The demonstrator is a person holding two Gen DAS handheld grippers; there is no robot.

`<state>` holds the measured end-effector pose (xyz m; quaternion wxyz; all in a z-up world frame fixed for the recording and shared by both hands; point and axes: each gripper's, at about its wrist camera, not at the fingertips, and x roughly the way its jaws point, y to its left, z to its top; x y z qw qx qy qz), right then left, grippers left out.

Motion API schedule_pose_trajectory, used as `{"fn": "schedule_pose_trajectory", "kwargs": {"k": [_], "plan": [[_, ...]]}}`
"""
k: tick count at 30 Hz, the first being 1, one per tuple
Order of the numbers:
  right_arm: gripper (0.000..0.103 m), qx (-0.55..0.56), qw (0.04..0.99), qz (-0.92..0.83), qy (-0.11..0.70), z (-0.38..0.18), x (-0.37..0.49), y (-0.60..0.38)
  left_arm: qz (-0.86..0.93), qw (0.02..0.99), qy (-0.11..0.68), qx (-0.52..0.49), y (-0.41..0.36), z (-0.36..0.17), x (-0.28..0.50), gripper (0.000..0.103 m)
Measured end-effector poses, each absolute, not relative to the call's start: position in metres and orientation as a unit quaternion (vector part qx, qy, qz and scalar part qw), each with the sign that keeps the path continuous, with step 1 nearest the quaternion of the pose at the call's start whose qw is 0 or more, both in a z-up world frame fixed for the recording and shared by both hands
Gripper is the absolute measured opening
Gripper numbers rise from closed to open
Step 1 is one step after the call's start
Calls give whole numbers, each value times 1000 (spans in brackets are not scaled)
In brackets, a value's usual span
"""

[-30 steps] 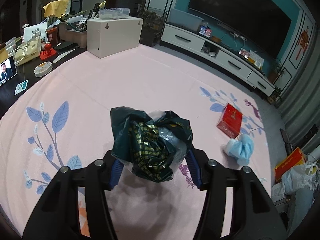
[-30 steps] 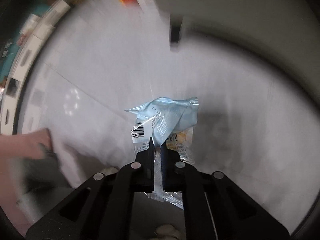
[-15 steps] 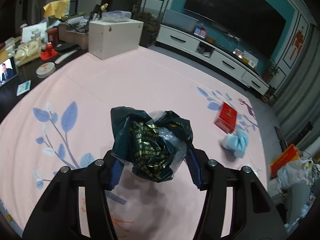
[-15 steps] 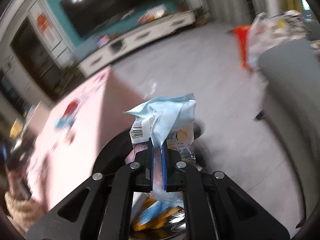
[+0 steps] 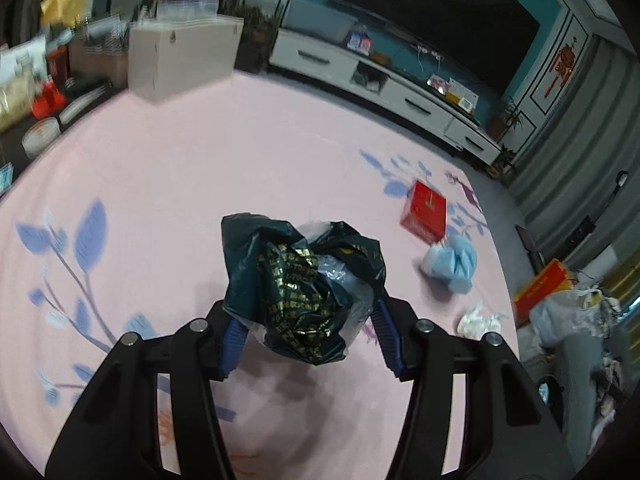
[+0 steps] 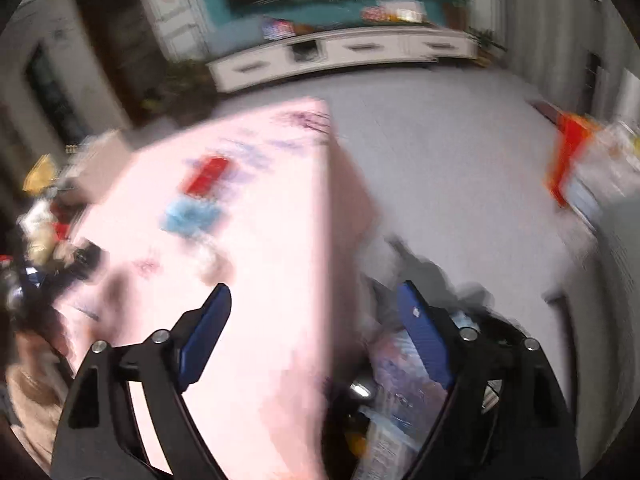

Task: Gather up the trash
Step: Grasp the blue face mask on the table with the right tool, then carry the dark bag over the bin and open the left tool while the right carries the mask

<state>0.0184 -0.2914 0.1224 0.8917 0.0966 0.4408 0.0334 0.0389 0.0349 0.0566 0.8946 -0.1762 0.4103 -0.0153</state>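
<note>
Where blue pads pinch, crumpled glossy bag (image 5: 304, 284)

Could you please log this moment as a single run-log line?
left tongs: shut on crumpled dark green plastic bag | right tongs: opening, empty | left on pink tablecloth: red box, crumpled blue wrapper

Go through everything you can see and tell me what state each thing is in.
left gripper: shut on the dark plastic bag, crumpled
right gripper: jaws opening, nothing between them
red box: closed, flat on the tablecloth
blue wad: crumpled, beside the box
</note>
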Motion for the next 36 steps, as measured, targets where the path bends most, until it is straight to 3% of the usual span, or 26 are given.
{"fn": "schedule_pose_trajectory", "kwargs": {"k": [5,11,18,19,22,24,36], "plan": [[86,95,873,102,466,102,121,-200,13,889,425,-170,40,40,38,55],[82,115,832,96,534,62,180,-143,11,882,443,-161,36,30,39,55],[43,84,838,73,534,47,182,-133,-4,889,437,-135,21,33,34,55],[30,82,840,72,531,50,180,-134,-7,890,437,-132,18,34,34,55],[20,72,850,69,517,69,162,-135,-20,892,432,-130,10,38,31,55],[7,68,860,75,501,80,150,-136,-29,894,429,-127,4,41,28,55],[7,114,928,38,352,184,6,-210,-152,896,402,-108,-72,87,-15,55]]}}
